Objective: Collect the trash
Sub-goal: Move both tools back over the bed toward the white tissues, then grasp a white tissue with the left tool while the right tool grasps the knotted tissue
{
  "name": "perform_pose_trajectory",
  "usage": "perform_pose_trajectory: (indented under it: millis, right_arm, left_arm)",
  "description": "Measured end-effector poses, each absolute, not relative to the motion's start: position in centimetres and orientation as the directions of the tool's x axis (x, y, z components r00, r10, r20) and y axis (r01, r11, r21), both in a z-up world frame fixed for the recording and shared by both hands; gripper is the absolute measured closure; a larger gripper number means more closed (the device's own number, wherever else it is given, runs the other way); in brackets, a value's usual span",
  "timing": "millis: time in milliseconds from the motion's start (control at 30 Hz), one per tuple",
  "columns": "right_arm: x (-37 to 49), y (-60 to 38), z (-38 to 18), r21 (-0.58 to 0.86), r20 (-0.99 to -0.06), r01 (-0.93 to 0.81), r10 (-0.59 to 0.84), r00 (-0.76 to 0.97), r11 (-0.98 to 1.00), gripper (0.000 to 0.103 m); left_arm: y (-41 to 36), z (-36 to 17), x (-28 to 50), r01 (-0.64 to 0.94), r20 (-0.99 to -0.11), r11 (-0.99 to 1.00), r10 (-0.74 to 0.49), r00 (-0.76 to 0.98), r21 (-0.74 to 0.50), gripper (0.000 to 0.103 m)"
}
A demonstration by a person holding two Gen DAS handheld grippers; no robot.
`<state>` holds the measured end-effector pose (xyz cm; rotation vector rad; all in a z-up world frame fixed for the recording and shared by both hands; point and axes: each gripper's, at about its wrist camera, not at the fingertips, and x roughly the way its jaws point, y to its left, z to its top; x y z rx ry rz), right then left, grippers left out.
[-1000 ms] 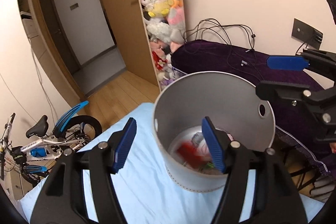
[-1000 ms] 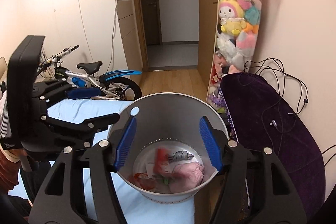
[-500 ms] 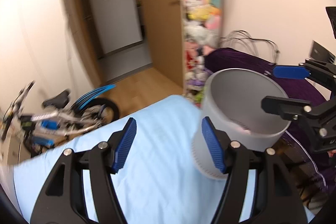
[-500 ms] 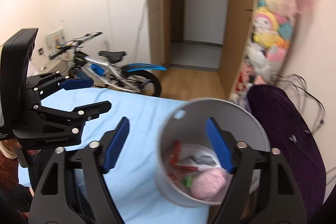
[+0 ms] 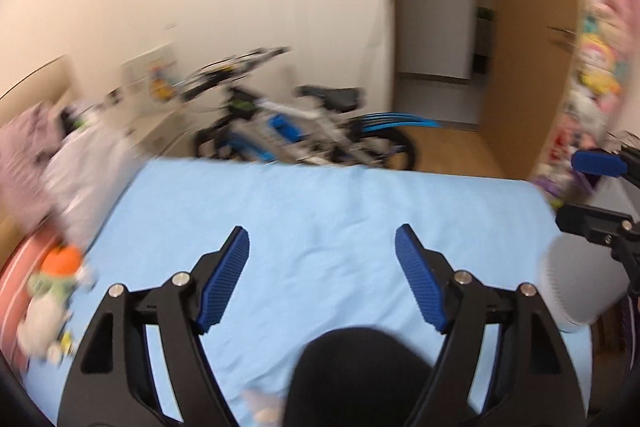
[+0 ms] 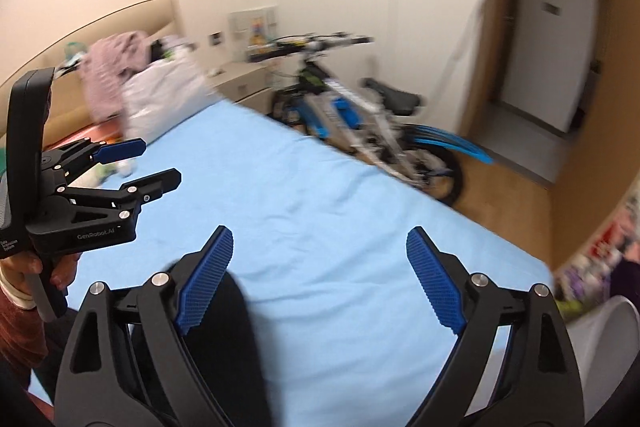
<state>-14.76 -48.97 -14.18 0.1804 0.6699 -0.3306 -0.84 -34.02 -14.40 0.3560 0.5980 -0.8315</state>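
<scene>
Two claws, the left claw (image 5: pixel 322 281) and right claw (image 6: pixel 320 281), gape empty over the blue bed (image 5: pixel 340 211), their jaws having just been opening with nothing between them, likely ready for the next scrap. The grey bin (image 5: pixel 568 287) waits at the bed's right edge. Farther off lie soft toys (image 5: pixel 52 283) and piled clothes (image 6: pixel 160 95); beyond stands a bicycle (image 5: pixel 304 127).

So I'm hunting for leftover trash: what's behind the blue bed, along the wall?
Behind the blue bed a bicycle stands along the white wall, wooden floor to its right. The mattress edge hides the lower wheels and the floor there, so trash there can't be ruled out.
</scene>
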Motion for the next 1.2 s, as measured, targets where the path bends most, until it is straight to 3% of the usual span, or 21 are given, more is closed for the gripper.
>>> perform_pose_trajectory:
  millis: [267, 367, 500, 767, 1200]
  right_arm:
    - [-0.7, -36.3, -16.1, 0.067, -0.626, 0.020, 0.026, 0.779, 0.998, 0.018]
    - [3.3, -30.8, -16.9, 0.081, -0.625, -0.102, 0.130, 0.770, 0.992, 0.018]
    - [7.1, -23.1, -18.2, 0.049, -0.630, -0.238, 0.214, 0.746, 0.970, 0.018]
    - [13.1, -13.6, -21.9, -0.126, -0.624, -0.327, 0.181, 0.760, 0.937, 0.018]
    - [24.8, -8.8, -30.7, -0.103, -0.723, -0.332, 0.159, 0.672, 0.938, 0.018]
  left_arm:
    - [-17.4, -16.0, 5.4, 0.490, -0.613, 0.871, -0.366, 0.700, 0.041, 0.027]
    - [-11.8, -16.7, 6.7, 0.364, -0.596, 0.930, -0.265, 0.757, 0.048, 0.021]
    - [-4.9, -18.2, 8.3, 0.253, -0.609, 0.967, -0.212, 0.764, -0.019, 0.021]
    - [4.1, -22.3, 12.5, 0.056, -0.647, 0.998, -0.050, 0.761, -0.011, 0.021]
    - [6.4, -31.7, 21.9, 0.038, -0.753, 0.999, 0.003, 0.658, 0.038, 0.021]
